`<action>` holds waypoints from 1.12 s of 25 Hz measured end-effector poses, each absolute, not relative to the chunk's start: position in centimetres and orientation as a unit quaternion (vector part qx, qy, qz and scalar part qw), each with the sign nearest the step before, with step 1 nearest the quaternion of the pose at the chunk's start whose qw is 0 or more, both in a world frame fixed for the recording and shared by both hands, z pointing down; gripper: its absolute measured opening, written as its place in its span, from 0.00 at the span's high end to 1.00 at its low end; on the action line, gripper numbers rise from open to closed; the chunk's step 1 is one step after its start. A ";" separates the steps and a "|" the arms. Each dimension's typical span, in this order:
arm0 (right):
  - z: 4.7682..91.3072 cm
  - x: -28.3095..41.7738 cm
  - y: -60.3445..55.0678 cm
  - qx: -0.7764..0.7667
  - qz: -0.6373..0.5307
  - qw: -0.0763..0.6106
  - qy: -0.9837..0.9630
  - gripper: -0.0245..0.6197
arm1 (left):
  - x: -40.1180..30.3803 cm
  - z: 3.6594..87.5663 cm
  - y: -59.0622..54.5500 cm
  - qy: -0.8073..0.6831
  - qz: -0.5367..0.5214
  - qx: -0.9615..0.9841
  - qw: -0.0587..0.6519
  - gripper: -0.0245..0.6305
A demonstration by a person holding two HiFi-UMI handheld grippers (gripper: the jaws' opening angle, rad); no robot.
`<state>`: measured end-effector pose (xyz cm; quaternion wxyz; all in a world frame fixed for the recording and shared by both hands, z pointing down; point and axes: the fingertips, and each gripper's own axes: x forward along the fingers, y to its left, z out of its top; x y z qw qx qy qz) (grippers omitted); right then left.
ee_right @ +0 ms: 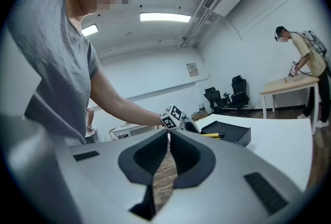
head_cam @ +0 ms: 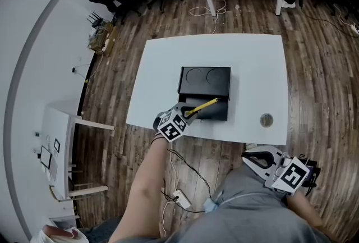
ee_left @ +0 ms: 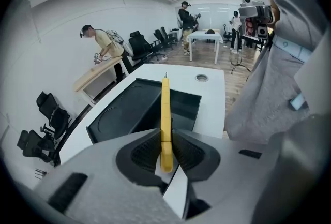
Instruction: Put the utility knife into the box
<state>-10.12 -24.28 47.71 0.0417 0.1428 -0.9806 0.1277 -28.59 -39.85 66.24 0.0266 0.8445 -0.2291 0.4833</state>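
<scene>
You are at the carry-in step. Your left gripper (head_cam: 188,114) has the knife (head_cam: 203,105) by its near end, and the yellow body reaches forward and down over the black box (head_cam: 205,80) on the white counter (head_cam: 258,68). The knife is above the open compartment and, as far as I can judge, not yet resting inside it.

The next move, I think, calls for lowering the far end into the compartment until the body lies along the bottom, then parting the fingers and lifting straight off. Keep the knife in line with the compartment so that the tip clears the box wall; a thin metal point shows at the far end, so set it down gently.

The left fingers (ee_left: 147,151) are closed on the knife, their ribbed pads pressing its two flat sides. Your right gripper (ee_right: 168,137) hangs off the counter near your body, fingers together and empty.
</scene>
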 end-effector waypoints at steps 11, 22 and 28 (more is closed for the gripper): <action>48.4 -9.5 -25.1 0.156 0.141 0.062 -0.976 0.91 | -28.7 69.1 -40.7 -0.158 0.518 0.839 0.044 0.85; 48.8 -9.2 -25.3 0.166 0.149 0.067 -0.973 0.91 | -27.7 70.7 -41.0 -0.122 0.526 0.841 0.046 0.85; 49.1 -9.5 -25.1 0.163 0.146 0.066 -0.973 0.91 | -27.8 71.8 -40.5 -0.107 0.537 0.835 0.044 0.85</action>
